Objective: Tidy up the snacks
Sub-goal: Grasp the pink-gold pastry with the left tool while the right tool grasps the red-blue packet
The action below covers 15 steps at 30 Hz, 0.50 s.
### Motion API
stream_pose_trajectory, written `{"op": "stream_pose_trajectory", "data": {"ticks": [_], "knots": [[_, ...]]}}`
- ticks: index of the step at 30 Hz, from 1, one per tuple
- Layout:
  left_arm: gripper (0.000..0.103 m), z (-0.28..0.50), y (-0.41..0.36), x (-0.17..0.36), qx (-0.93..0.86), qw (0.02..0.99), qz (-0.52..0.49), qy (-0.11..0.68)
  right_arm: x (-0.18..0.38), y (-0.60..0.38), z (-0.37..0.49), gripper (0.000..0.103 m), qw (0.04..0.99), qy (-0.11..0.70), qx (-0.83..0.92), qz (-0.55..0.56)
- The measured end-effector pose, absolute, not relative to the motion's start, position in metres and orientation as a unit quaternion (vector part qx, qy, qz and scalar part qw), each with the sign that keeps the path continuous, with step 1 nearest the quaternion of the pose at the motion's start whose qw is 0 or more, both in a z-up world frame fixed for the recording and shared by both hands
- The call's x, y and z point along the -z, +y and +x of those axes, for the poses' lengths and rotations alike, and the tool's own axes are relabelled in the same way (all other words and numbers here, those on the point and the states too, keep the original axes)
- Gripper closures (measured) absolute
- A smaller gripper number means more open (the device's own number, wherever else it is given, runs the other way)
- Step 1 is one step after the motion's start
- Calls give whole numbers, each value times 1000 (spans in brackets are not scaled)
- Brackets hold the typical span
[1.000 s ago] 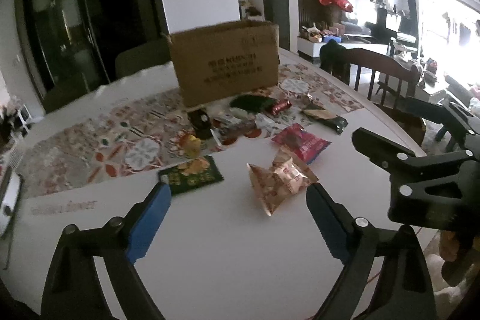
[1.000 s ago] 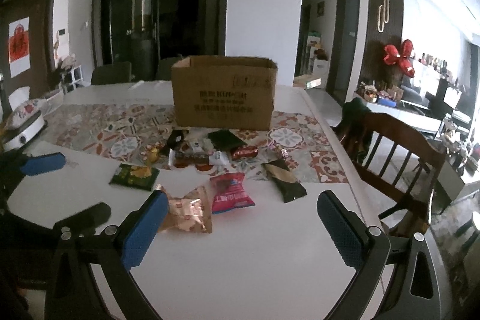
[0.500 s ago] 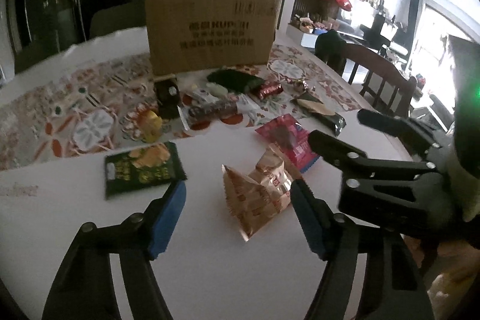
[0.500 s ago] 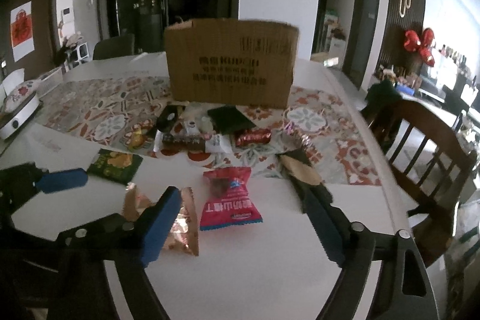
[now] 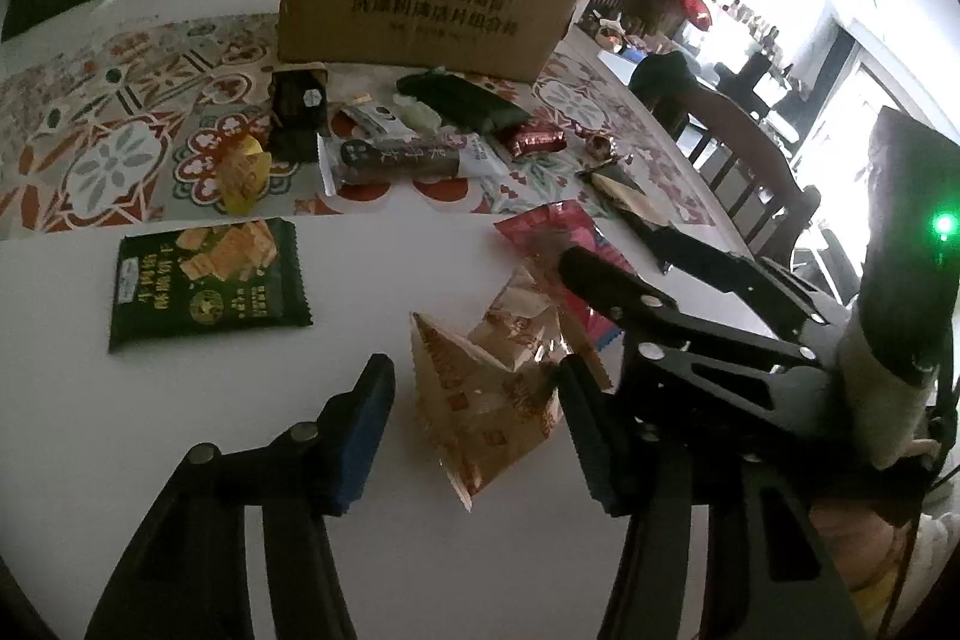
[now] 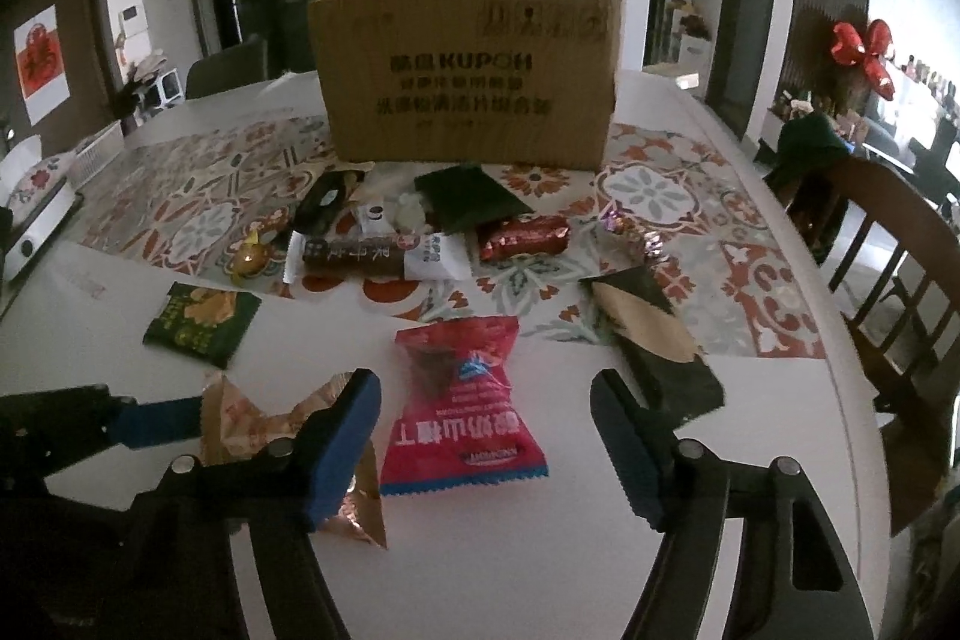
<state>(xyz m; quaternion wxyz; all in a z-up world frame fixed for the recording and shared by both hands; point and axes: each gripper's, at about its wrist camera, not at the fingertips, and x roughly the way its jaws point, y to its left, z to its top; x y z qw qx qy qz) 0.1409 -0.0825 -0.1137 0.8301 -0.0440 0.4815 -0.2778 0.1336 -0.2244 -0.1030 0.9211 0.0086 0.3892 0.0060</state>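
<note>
I count two green packets, one flat on the white table (image 5: 180,460), the other by the one cardboard box (image 6: 468,82). My left gripper (image 5: 480,430) is spread wide around the single gold packet (image 5: 492,388), not pinching it. My right gripper (image 6: 486,436) gapes over the one red packet (image 6: 459,406). Only the right view shows the tan-and-black packet (image 6: 654,340) whole.

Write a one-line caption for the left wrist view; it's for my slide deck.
Open left tool straddles a crinkled gold snack packet on the white table, cardboard box waiting behind.
</note>
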Motion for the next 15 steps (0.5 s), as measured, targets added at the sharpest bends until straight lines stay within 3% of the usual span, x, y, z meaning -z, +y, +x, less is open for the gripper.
{"op": "stream_pose_trajectory", "data": {"ticks": [12, 15], "knots": [[65, 147, -80, 118, 298, 811, -89, 496, 116, -227, 152, 44, 908, 416, -20, 42], [66, 146, -80, 115, 290, 819, -80, 488, 118, -225, 153, 55, 906, 421, -26, 41]]}}
